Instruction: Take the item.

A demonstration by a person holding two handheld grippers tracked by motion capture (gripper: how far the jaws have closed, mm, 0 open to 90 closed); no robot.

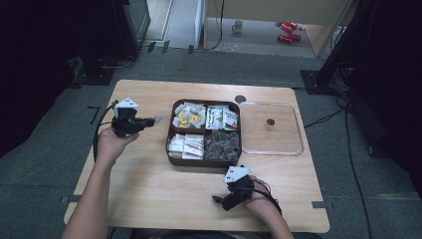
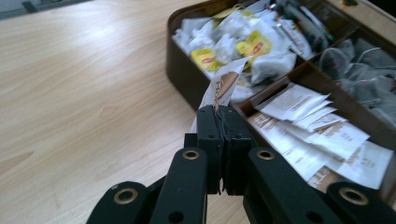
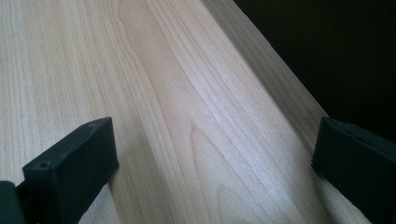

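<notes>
left gripper [image 2: 223, 112] fingers clamped, raised | right gripper [image 3: 212, 154] fingers spread, low

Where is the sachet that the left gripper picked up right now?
The sachet is clamped between the left gripper jaws, held above the table just left of the brown compartment box, as the high view shows.

Sachet [image 2: 223, 86]: small flat paper packet, white with a tan-brown print, slightly creased. Pinched at its lower end, upper end free and pointing up toward the box [image 2: 187, 81]. Held in the air just left of the brown divided box's left wall, above the wooden surface [image 2: 84, 93].
</notes>
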